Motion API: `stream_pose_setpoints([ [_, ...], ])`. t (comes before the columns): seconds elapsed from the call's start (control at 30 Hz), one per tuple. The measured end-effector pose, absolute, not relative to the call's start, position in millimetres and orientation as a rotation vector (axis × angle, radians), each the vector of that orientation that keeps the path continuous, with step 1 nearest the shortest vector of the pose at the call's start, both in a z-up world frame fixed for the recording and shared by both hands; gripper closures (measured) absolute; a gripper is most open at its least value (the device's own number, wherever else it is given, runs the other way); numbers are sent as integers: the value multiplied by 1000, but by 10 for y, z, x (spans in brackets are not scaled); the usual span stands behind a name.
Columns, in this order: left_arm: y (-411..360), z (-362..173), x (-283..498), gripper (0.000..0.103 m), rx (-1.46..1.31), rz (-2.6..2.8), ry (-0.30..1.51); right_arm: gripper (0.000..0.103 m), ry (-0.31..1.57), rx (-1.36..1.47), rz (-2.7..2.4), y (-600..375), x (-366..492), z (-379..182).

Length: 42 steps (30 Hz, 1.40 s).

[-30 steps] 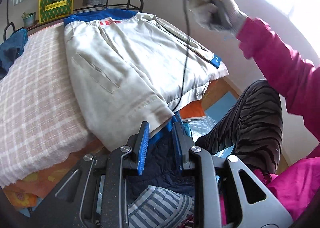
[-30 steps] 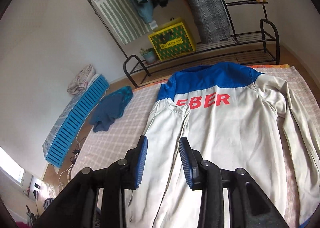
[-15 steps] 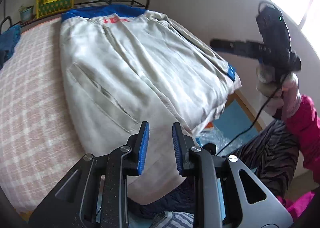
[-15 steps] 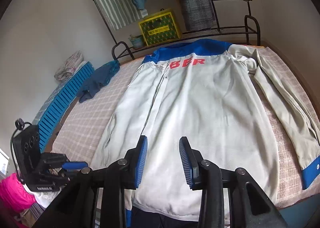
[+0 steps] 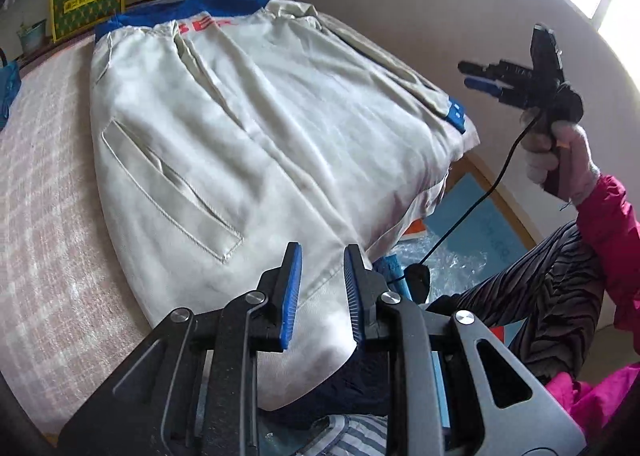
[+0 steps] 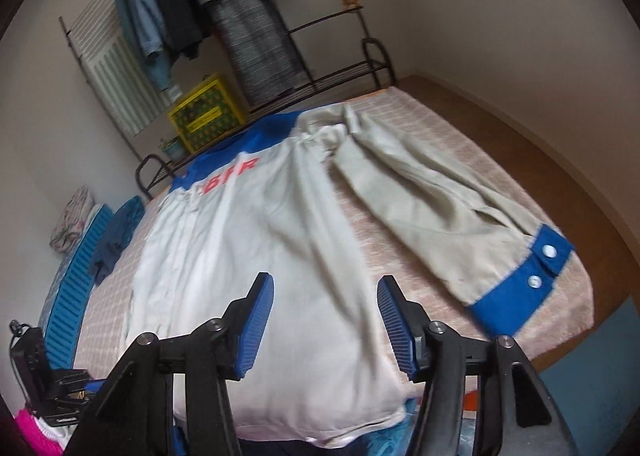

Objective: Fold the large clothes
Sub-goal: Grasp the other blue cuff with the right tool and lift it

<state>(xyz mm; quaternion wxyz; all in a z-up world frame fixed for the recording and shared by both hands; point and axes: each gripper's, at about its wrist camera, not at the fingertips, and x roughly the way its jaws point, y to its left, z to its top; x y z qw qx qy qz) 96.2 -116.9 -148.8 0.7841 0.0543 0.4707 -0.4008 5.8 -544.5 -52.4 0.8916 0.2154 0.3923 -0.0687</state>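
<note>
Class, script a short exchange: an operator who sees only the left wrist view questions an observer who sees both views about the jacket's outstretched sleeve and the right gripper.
Operator: In my view the sleeve is only a strip along the far edge of the jacket. How does it lie?
Observer: Flat on the checked bedcover, angled away from the jacket's body, with bedcover showing between them.
Operator: Anything on its cuff?
Observer: The blue cuff carries two white snap buttons.
Operator: And the right gripper?
Observer: Its jaws have just been opening. They stand wide above the jacket's hem and grip nothing.
</note>
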Motion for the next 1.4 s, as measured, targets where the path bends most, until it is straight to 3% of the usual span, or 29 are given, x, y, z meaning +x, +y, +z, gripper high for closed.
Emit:
stream_pose_setpoints([
  [0.23,-1316,-1173,1149,82,113,-880,936,45,777,676,-335,-6422,-289,-729],
  [0.63,-1553,-1219,1376,82,70,-863,952,45,817,978,-384,-7165,-152,-1373],
  [1.0,-1712,-1203,1378,82,115,-873,953,46,839,870,-422,-7194,202,-1519],
  [1.07,-1742,-1209,1387,82,123,-873,953,64,856,827,-423,-7143,240,-1496],
  [1.13,-1768,-1217,1391,82,128,-876,952,92,875,771,-409,-7074,288,-1440],
  [1.4,-1798,-1221,1406,82,128,-878,948,98,763,584,-403,-6851,158,-688],
])
